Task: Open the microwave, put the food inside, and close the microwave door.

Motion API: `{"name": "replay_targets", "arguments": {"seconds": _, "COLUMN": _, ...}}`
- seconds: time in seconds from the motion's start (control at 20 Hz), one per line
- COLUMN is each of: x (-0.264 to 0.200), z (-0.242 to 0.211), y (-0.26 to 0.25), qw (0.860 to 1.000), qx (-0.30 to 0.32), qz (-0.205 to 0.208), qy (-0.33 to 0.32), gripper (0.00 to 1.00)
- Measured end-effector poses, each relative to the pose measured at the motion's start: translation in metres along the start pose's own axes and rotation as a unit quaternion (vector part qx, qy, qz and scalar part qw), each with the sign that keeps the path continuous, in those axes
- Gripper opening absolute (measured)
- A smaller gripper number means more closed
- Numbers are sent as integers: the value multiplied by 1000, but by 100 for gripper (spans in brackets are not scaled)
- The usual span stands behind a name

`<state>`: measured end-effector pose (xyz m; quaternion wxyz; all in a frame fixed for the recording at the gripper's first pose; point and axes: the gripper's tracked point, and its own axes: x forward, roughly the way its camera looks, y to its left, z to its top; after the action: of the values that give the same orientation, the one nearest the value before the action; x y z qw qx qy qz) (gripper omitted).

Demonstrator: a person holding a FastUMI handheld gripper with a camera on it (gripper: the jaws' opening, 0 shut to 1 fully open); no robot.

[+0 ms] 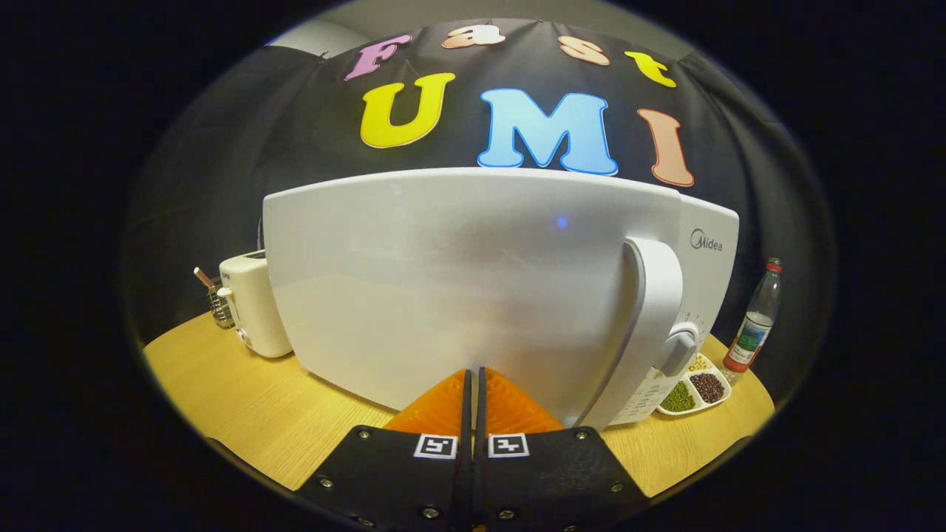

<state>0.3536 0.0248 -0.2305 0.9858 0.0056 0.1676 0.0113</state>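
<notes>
A white microwave (pixel 473 288) stands on the wooden table right in front of me, its door closed. Its tall white handle (pixel 650 325) runs down the door's right side, with a grey knob (pixel 678 351) beside it. My gripper (pixel 473 373) is shut, its two fingers pressed together with nothing between them. The fingertips sit at or very near the lower middle of the door. No food item can be made out.
A white toaster (pixel 255 303) stands left of the microwave, with a small metal holder (pixel 218 303) behind it. To the right are a divided dish of beans (pixel 695 388) and a clear bottle (pixel 755 318). Bare wooden table (pixel 244 399) lies at the left front.
</notes>
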Motion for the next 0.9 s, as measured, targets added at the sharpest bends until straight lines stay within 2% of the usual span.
{"name": "replay_targets", "arguments": {"seconds": 0.15, "x": 2, "z": 2, "y": -1, "qw": 1000, "qx": -25, "qz": -14, "qy": -6, "gripper": 1}}
{"name": "replay_targets", "arguments": {"seconds": 0.35, "x": 4, "z": 3, "y": -1, "qw": 1000, "qx": -21, "qz": -15, "qy": -9, "gripper": 1}}
{"name": "replay_targets", "arguments": {"seconds": 0.6, "x": 11, "z": 2, "y": -1, "qw": 996, "qx": -56, "qz": -62, "qy": -14, "gripper": 1}}
{"name": "replay_targets", "arguments": {"seconds": 0.7, "x": 6, "z": 3, "y": 0, "qw": 996, "qx": -65, "qz": -61, "qy": -14, "gripper": 1}}
{"name": "replay_targets", "arguments": {"seconds": 0.9, "x": -32, "z": 25, "y": 2, "qw": 997, "qx": -55, "qz": -44, "qy": -29, "gripper": 1}}
